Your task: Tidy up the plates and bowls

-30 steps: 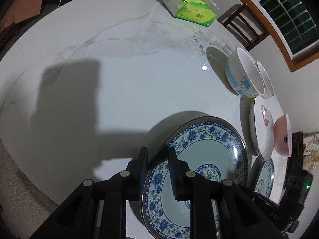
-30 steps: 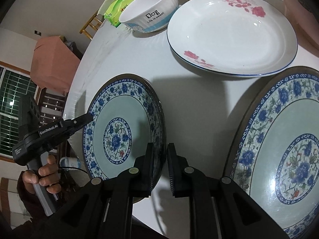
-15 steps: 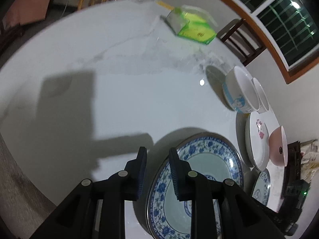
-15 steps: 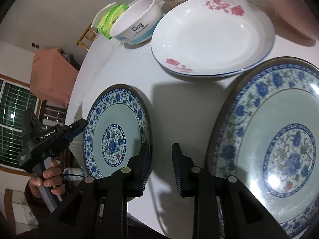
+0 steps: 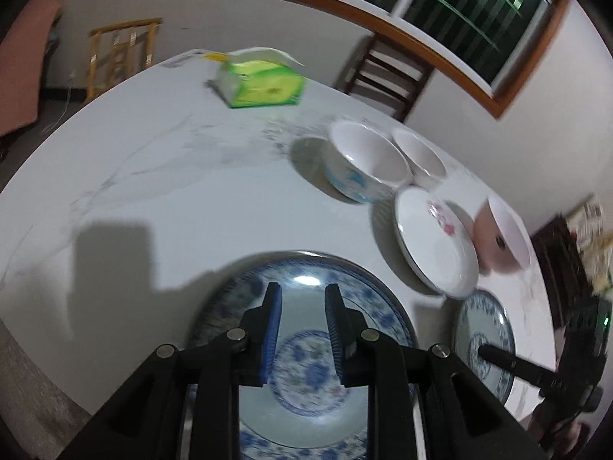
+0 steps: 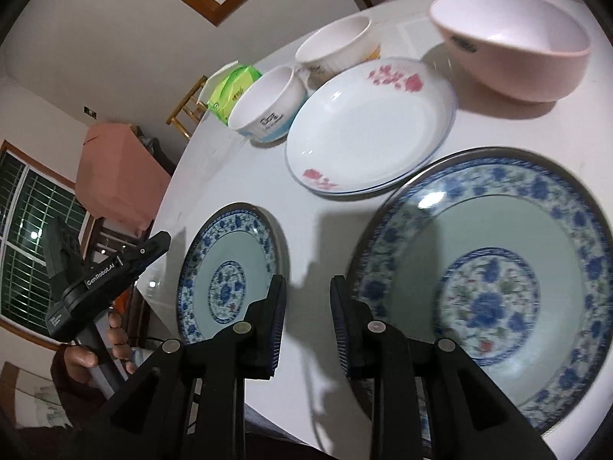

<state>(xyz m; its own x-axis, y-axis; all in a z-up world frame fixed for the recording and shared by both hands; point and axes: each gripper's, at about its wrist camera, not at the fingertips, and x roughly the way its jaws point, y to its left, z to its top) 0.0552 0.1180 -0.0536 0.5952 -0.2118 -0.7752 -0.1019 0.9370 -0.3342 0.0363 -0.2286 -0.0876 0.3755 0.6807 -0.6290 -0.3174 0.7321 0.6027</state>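
Observation:
A blue-patterned plate (image 5: 306, 368) (image 6: 230, 268) lies flat on the white marble table (image 5: 153, 191). My left gripper (image 5: 302, 303) hovers open above it with nothing between the pads. A second blue-patterned plate (image 6: 490, 299) (image 5: 484, 329) lies beside it. My right gripper (image 6: 307, 287) stands open over the bare table (image 6: 318, 226) between the two plates and touches neither. Behind them are a white plate with pink flowers (image 6: 371, 126) (image 5: 433, 241), a pink bowl (image 6: 509, 42) (image 5: 502, 241) and two white bowls (image 6: 268, 111) (image 6: 337, 50).
A green tissue pack (image 5: 260, 84) sits at the far side of the table. A dark chair (image 5: 387, 73) and a yellow wooden chair (image 5: 122, 50) stand beyond it. In the right wrist view a hand (image 6: 115, 329) holds the left gripper (image 6: 126, 260) at the table's left edge.
Both grippers had their jaws on opposite rims of the same blue plate. They have let go, pulled back and risen. The plate stays on the table.

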